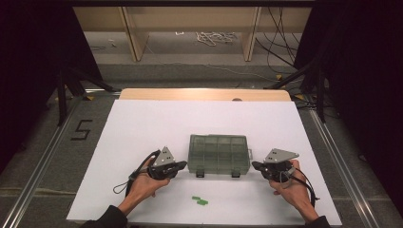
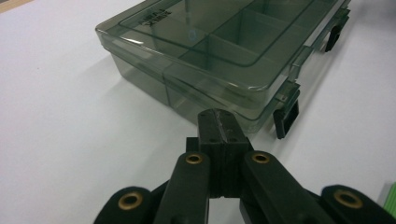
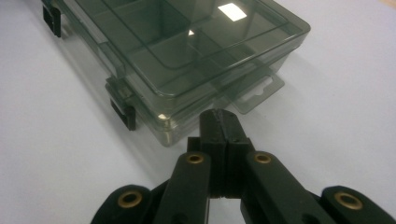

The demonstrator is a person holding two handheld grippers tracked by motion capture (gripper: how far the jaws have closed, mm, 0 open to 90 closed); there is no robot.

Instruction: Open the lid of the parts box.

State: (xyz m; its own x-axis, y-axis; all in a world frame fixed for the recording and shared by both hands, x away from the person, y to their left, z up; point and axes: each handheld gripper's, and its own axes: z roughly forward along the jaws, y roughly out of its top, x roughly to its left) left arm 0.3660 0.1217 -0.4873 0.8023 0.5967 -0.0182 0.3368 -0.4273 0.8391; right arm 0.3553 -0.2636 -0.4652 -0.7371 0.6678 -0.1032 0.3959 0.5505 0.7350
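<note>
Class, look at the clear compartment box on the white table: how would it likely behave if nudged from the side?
The compartment box looks like rigid plastic lying flat, so it would probably slide, not tip. Its compartments look empty, so it is likely light. Its two front latches could catch.

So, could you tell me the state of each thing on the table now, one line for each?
Smoky transparent plastic compartment box: lid closed, lying flat, both black latches hanging undone.
Two small green pieces: loose on the white sheet, near the table's front edge.
Left tool: jaws shut, empty, at the box's left front corner.
Right tool: jaws shut, empty, at the box's right front corner.
</note>
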